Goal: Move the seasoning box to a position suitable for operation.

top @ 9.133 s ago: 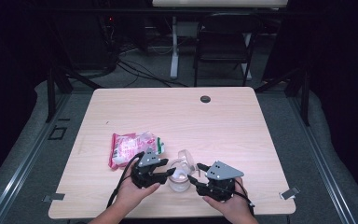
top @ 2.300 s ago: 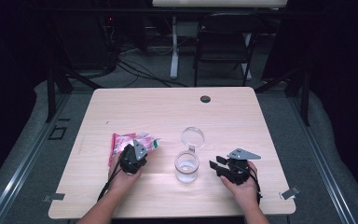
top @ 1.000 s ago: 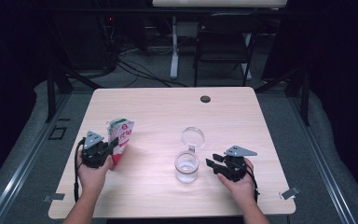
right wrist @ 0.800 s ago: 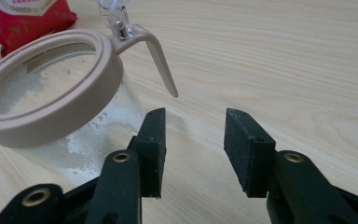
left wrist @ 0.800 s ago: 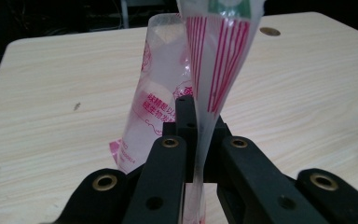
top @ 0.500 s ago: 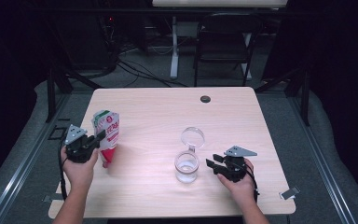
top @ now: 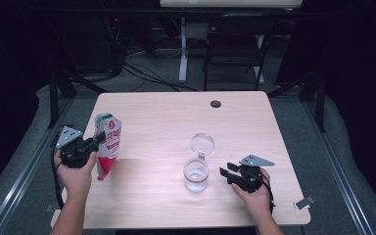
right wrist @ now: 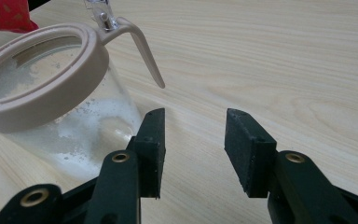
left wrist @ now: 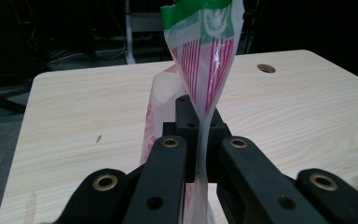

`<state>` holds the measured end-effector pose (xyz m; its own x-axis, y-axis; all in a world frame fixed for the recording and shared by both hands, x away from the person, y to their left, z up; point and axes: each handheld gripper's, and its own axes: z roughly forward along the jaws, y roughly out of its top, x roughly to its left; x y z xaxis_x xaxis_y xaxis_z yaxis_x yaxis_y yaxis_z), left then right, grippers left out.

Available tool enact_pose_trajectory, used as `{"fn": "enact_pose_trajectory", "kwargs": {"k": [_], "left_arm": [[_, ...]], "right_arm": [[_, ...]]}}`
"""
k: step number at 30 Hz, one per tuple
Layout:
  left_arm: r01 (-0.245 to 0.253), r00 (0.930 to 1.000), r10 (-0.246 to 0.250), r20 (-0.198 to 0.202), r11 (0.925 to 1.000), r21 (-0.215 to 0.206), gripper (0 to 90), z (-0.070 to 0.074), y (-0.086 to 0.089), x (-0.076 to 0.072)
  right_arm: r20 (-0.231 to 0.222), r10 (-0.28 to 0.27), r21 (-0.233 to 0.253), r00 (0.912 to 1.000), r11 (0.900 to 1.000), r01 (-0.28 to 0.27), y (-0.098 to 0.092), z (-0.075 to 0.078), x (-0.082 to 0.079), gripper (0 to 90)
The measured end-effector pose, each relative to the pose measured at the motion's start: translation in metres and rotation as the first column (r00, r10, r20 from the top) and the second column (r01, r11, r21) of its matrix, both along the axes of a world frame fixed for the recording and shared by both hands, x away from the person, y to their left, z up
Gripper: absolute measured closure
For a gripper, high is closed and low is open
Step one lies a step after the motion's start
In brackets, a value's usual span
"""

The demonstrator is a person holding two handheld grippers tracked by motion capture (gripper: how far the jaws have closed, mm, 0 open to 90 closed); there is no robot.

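We hold the pouch (top: 106,144) upright, clamped in our left hand-held gripper (top: 96,139) at the worktop's (top: 166,112) left edge, well apart from the open jar (top: 196,175) beside our released right hand-held gripper (top: 223,172).

- The table (top: 176,112) bears everything; the jar (top: 196,175) stands a little toward five o'clock from its middle.
- The jar's lid (top: 202,144), hinged open, lies at twelve o'clock of the jar, touching it.
- The right gripper (top: 225,172) sits at three o'clock of the jar, just beside it and apart from it.
- The pouch (top: 107,146) hangs upright near the table's nine o'clock edge, well apart from the jar, at the jar's nine o'clock.
- The left gripper (top: 99,136) is at nine o'clock of the pouch, its jaws around the pouch's upper part.
- A round grommet (top: 216,104) lies at the table's twelve o'clock edge, behind the jar.
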<state>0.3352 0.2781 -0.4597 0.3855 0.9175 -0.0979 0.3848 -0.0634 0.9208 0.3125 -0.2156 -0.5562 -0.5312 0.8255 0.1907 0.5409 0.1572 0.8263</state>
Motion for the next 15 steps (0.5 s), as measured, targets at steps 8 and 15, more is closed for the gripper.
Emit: {"fn": "enact_pose_trajectory", "kwargs": {"k": [8, 15], "left_arm": [[0.111, 0.9938, -0.111, 0.007, 0.9937, 0.011, 90.0, 0.007, -0.026, -0.007], [0.249, 0.9685, -0.249, -0.010, 0.9685, 0.008, 90.0, 0.006, -0.060, -0.013]], "right_arm": [[0.001, -0.003, -0.001, 1.0000, 1.000, 0.003, -0.002, 0.000, -0.001, 58.1], [-0.001, 0.001, 0.000, 1.0000, 1.000, -0.001, -0.002, 0.000, -0.001, 57.6]]}}
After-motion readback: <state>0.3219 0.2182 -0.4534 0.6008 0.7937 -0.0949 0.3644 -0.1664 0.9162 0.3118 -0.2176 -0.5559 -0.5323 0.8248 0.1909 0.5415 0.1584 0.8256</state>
